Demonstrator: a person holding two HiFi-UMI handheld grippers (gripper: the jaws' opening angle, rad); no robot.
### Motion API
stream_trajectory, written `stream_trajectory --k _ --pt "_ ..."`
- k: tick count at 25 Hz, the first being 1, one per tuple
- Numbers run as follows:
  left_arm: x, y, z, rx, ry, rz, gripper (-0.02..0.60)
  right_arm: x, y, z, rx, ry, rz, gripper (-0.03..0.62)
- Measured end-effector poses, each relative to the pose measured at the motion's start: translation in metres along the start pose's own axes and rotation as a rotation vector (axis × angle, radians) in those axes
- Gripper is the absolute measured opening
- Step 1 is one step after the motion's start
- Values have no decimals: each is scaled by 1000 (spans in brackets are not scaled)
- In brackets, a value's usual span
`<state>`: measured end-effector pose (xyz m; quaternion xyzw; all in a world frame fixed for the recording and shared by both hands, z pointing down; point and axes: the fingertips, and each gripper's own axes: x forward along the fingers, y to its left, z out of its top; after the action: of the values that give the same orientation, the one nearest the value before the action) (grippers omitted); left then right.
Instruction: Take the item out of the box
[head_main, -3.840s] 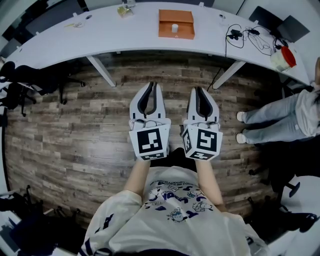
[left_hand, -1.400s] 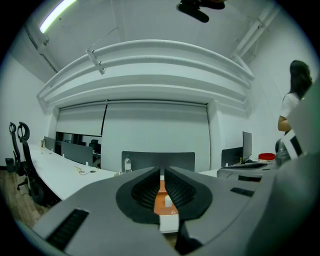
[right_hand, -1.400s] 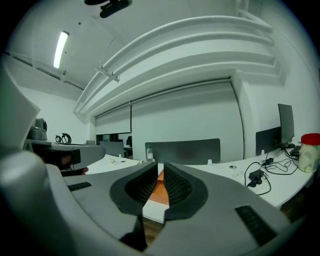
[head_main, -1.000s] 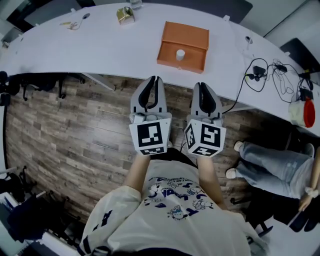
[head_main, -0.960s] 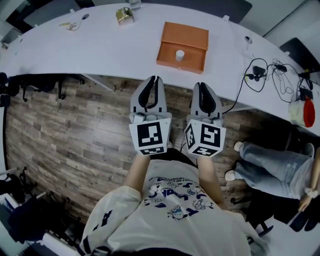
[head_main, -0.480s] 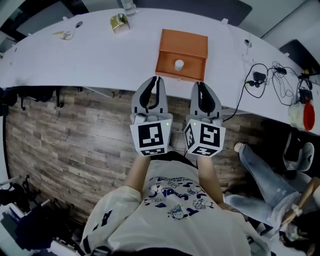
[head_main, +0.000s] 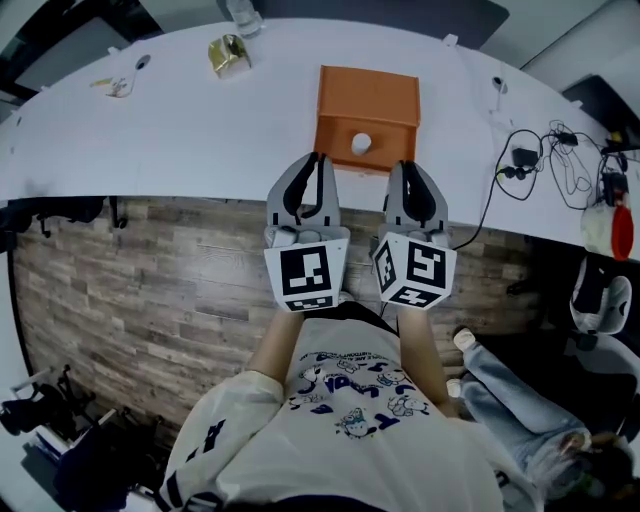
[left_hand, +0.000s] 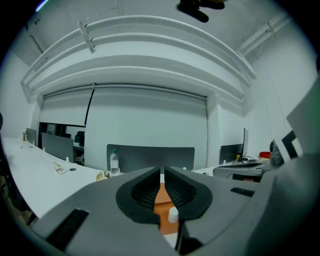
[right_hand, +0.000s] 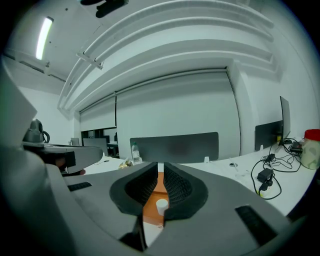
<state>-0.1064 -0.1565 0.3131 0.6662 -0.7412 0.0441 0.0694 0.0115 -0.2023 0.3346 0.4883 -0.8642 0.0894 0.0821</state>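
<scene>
Orange box (head_main: 368, 100) sits open on the white counter (head_main: 180, 130). A small white cylinder (head_main: 361, 144) stands inside, by the near wall. Left claw (head_main: 315, 158) and right claw (head_main: 405, 166) are both closed, empty, side by side just short of the box.

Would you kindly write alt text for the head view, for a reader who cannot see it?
An orange box sits open near the front edge of a curved white table, a small white item inside it. Just short of it, the person holds the left tool and right tool side by side, both shut and empty, pointing at the box.
</scene>
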Motion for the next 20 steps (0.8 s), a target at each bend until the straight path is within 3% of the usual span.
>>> stream_trajectory --k 20 --pt "81 42 -29 -30 88 -76 38 88 15 -34 2 141 -21 55"
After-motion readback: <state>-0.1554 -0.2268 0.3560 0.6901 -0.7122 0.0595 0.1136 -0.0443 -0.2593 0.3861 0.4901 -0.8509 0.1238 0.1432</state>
